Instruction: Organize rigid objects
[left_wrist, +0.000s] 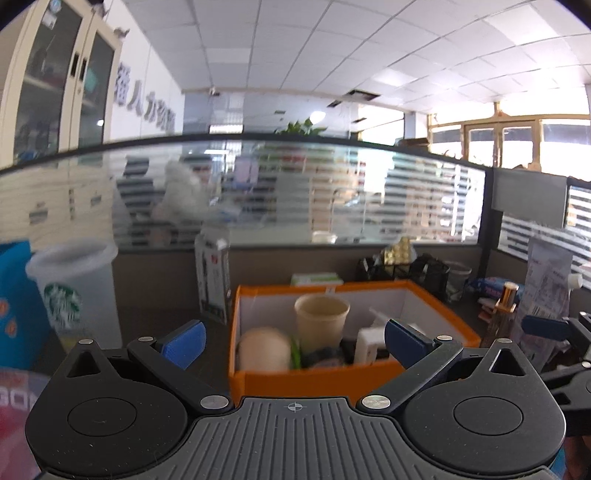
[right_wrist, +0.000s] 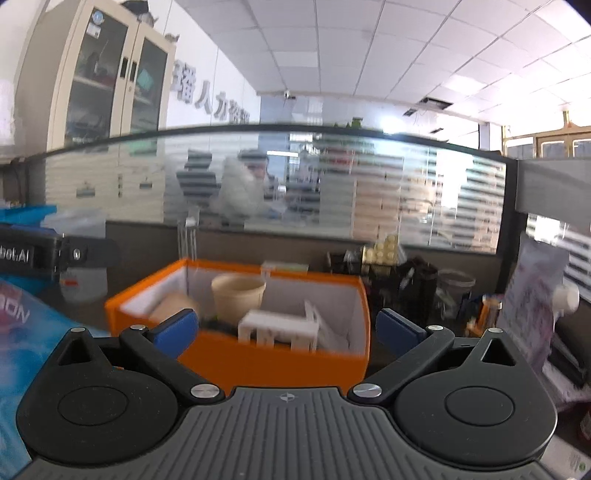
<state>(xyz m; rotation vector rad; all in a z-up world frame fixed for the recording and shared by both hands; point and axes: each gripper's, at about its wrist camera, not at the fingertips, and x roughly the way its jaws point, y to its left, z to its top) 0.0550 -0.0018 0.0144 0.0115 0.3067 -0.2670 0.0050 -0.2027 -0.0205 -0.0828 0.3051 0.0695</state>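
Blue-padded and spread wide apart, the left gripper (left_wrist: 295, 341) held nothing, and the right gripper (right_wrist: 284, 328) beside it stood just as wide and just as empty. Straight ahead at twelve o'clock from both sat the orange box (left_wrist: 314, 380) on the dark desk. Inside it a beige paper cup (left_wrist: 322, 321) stood upright near the middle, a second beige cup (left_wrist: 263, 349) lay tipped at its eight o'clock, and a white plastic piece (right_wrist: 280, 326) rested at its four o'clock. Beyond, at ten o'clock, a milk carton (left_wrist: 213, 275) stood upright, with a Starbucks cup (left_wrist: 72, 291) nearer at nine. A frosted glass partition (left_wrist: 295, 192) closed off the far side.
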